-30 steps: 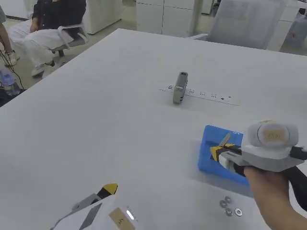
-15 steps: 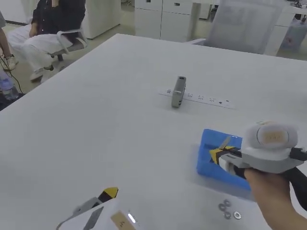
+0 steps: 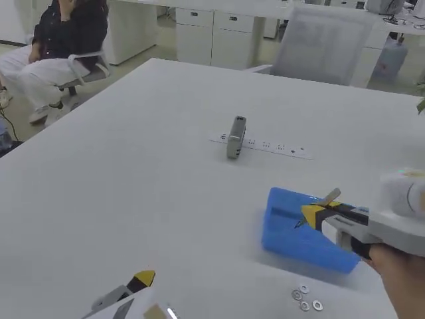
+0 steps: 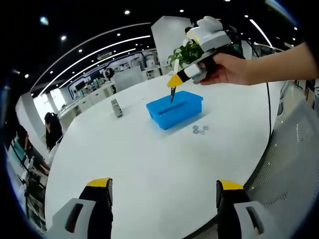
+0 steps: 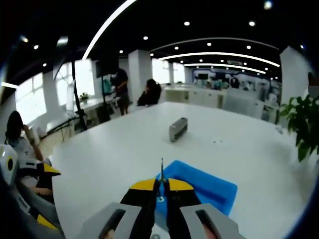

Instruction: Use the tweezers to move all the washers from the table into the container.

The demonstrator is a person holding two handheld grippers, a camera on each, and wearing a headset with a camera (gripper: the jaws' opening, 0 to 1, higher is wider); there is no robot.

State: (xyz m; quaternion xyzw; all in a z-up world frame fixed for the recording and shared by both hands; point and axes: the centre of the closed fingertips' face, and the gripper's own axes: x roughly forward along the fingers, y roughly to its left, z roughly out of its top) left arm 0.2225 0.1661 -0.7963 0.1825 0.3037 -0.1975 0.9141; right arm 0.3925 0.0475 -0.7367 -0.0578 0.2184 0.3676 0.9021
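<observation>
R claw (image 3: 309,216) is clamped on the tweezers (image 3: 329,197), jaws nearly together round them. In the L gripper view the tweezers' tip (image 4: 172,94) points down over the blue container (image 4: 172,115). Can't tell if it touches the inside. Washers (image 3: 305,299) lie in a small cluster on the white desk (image 3: 133,166), just beside the container's near wall (image 3: 299,246) and apart from it. L claw (image 4: 164,185) has its jaws spread wide w/ nothing between, low over the desk's near edge, well apart from container & washers. Farther back a small grey box (image 3: 235,137) stands on one end of a white power strip (image 3: 272,146).
</observation>
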